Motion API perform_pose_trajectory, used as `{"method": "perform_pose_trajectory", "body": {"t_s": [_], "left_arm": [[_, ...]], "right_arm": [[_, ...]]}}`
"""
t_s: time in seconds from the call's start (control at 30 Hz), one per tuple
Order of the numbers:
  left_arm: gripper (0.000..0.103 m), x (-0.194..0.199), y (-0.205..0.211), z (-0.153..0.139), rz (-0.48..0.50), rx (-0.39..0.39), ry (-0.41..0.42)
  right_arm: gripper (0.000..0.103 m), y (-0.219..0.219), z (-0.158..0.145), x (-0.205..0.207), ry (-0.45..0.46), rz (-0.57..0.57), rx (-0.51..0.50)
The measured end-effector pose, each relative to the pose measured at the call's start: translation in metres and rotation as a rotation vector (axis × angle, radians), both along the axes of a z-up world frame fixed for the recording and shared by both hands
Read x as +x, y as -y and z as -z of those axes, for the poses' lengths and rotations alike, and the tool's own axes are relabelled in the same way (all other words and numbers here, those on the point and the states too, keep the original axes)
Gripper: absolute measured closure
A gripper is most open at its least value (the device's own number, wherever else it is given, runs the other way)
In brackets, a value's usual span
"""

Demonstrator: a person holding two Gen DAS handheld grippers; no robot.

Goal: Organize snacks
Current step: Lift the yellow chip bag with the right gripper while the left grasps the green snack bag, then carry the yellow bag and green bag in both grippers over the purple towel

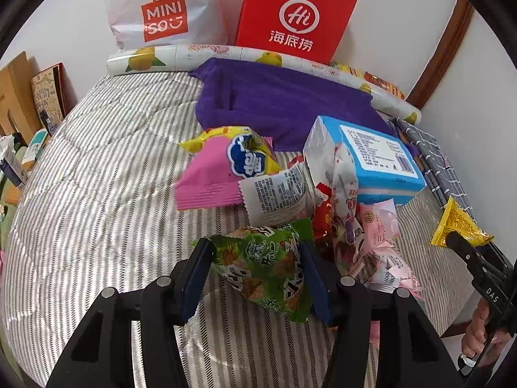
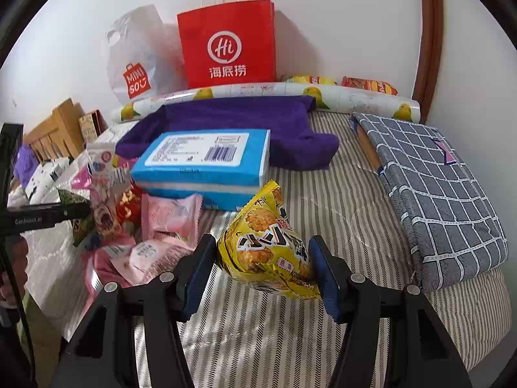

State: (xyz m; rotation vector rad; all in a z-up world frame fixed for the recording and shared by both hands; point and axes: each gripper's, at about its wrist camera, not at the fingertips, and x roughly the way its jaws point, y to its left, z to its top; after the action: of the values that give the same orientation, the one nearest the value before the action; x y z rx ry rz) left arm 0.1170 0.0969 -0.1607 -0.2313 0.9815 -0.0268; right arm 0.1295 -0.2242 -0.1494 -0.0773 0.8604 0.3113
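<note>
Snacks crowd the striped bedspread (image 1: 106, 194), and both tools are busy. Left gripper (image 1: 257, 270) has its jaws pinched on a green snack packet (image 1: 265, 268), lifted at the near edge of the pile. Right gripper (image 2: 263, 268) is clamped on a yellow snack packet (image 2: 268, 242), held just off the cover. Right behind them sits a blue box (image 2: 206, 158), pink packets (image 2: 168, 216) heaped beside it, a purple towel (image 2: 232, 123) beyond. Folded grey checked blanket (image 2: 436, 194) fills the right side; a red paper bag (image 2: 226, 42) stands against the wall.
</note>
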Motion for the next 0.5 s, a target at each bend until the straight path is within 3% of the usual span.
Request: {"method": "perform_pose_trajectory", "body": {"t_s": [0.4, 0.5], "left_arm": [[0.050, -0.010, -0.023, -0.039, -0.036, -0.016, 0.058], [0.056, -0.006, -0.024, -0.050, -0.028, -0.016, 0.070]], "right_arm": [[0.044, -0.020, -0.037, -0.003, 0.029, -0.002, 0.010], [0.044, -0.029, -0.049, -0.001, 0.047, -0.010, 0.002]]}}
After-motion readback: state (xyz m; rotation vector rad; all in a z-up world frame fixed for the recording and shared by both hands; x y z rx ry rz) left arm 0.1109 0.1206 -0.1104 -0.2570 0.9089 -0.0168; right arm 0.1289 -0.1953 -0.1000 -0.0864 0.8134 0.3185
